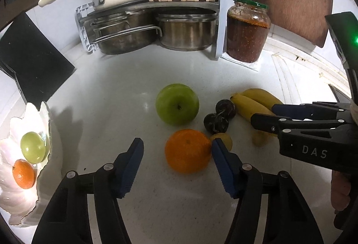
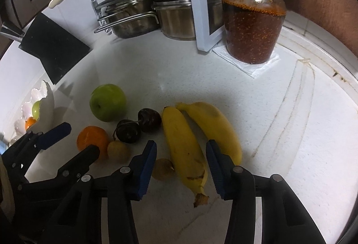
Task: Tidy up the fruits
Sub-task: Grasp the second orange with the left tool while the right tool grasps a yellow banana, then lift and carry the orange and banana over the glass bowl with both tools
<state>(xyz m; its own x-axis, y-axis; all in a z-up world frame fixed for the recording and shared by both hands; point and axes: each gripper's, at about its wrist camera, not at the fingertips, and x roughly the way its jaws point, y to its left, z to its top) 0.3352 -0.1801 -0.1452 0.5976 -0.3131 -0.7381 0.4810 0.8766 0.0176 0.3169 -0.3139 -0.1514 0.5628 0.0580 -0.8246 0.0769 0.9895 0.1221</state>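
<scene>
Both grippers tilt downward, side by side. The left gripper (image 1: 177, 150) stands part open; the right gripper (image 2: 181, 152) likewise, nothing gripped.

The left gripper (image 1: 177, 152) hung over the white speckled countertop (image 1: 125, 96), jaws apart around a round orange citrus fruit (image 1: 188, 150); the right blue pad sat just against its skin, the left pad stood clear. Beyond it lay a green apple (image 1: 177, 104), two dark plums (image 1: 220, 116) and two yellow bananas (image 1: 252, 103). The right gripper (image 1: 261, 114) reached in from the right over the bananas. Far left, a white shell-shaped dish (image 1: 44, 130) held a green grape-like fruit (image 1: 33, 150) and a small orange (image 1: 23, 173).
</scene>
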